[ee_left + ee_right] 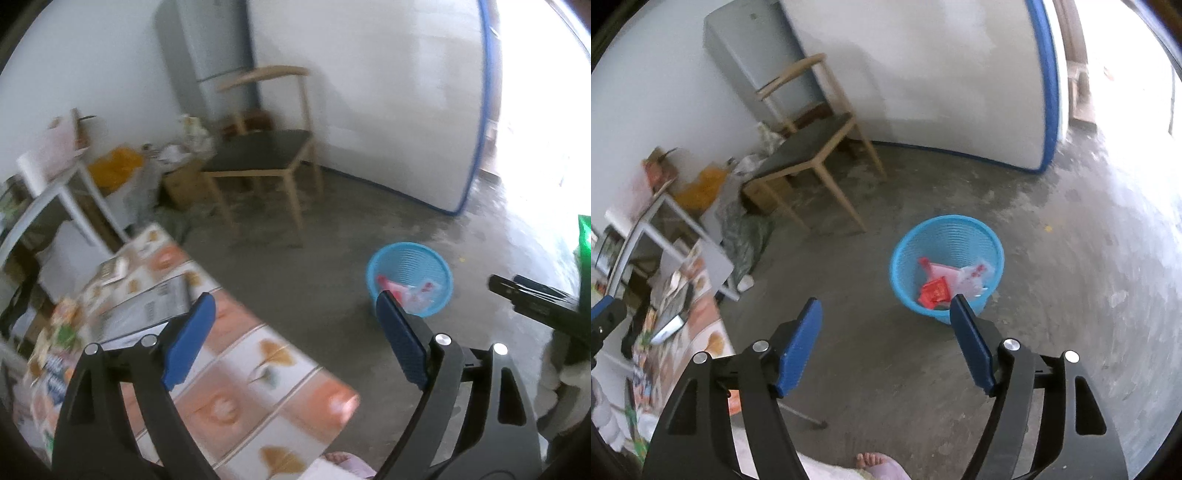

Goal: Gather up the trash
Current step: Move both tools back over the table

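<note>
Now both sets of jaws wide, nothing betw them: left gripper (295, 339), right gripper (886, 343); trash wrappers (942, 284) inside blue basket (908, 236) on concrete floor (879, 369), beside worktop (258, 387).

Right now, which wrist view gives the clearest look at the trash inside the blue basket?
The right wrist view: the blue basket opens toward the camera, with red and white wrappers visible inside. In the left wrist view the basket appears smaller, and a finger of the open left gripper overlaps its near side.
</note>
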`<state>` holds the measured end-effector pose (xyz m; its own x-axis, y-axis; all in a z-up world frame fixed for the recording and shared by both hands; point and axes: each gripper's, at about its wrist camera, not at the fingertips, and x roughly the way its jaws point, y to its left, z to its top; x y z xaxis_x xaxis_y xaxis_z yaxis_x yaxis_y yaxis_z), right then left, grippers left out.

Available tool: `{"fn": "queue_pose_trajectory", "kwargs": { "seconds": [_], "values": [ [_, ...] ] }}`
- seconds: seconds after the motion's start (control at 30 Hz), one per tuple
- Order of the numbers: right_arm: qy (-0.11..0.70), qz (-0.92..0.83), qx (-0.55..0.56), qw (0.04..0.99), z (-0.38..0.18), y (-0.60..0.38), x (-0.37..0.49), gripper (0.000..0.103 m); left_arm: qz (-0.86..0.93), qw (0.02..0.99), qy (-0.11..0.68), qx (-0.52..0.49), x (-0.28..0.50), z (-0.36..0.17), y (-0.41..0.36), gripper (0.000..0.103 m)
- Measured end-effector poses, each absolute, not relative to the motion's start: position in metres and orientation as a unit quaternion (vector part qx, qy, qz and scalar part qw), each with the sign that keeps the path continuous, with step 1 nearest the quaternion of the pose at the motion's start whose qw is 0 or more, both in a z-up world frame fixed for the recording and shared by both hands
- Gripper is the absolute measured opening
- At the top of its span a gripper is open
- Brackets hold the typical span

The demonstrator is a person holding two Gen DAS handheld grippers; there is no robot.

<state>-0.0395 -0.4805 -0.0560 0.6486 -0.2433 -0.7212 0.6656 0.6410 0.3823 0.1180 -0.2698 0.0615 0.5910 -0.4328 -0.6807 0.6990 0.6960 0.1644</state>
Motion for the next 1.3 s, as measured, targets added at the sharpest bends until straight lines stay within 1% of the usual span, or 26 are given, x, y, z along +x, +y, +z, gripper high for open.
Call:
{"fn": "queue_pose_trajectory", "kwargs": {
  "seconds": [0.2,0.57,0.6,0.67,0.7,0.77,0.87,1.03,1.17,1.3],
  "values": [
    [0.334,-0.227,0.298,0.865,-0.029,-0.431,-0.023,0.07,-0.282,0.884,0.326,0.182,0.123,0.07,-0.205,0.086],
    [0.34,-0.152,0.238,0.897,0.01,-0.358,0.015,0.071,-0.218,0.906,0.325,0.159,0.121,0.074,-0.132,0.087],
    [0.34,-0.146,0.232,0.9,0.014,-0.351,0.019,0.072,-0.215,0.907,0.326,0.156,0.121,0.074,-0.127,0.087],
    [0.335,-0.135,0.214,0.908,0.024,-0.335,0.026,0.078,-0.208,0.911,0.326,0.145,0.121,0.074,-0.114,0.087],
    [0.33,-0.131,0.204,0.912,0.028,-0.33,0.028,0.08,-0.204,0.912,0.326,0.14,0.121,0.073,-0.107,0.087],
    [0.323,-0.124,0.187,0.919,0.036,-0.317,0.032,0.09,-0.201,0.915,0.328,0.125,0.12,0.071,-0.093,0.087],
    [0.314,-0.1,0.146,0.933,0.05,-0.294,0.044,0.095,-0.184,0.924,0.321,0.091,0.117,0.066,-0.066,0.087],
    [0.319,-0.065,0.099,0.94,0.066,-0.26,0.071,0.096,-0.159,0.931,0.325,0.046,0.11,0.048,-0.019,0.087],
    [0.318,-0.032,0.093,0.943,0.075,-0.232,0.091,0.096,-0.148,0.937,0.317,0.021,0.104,0.036,0.015,0.087],
    [0.335,0.02,0.099,0.937,0.073,-0.203,0.112,0.096,-0.136,0.945,0.298,-0.004,0.094,0.026,0.051,0.087]
  ]
}}
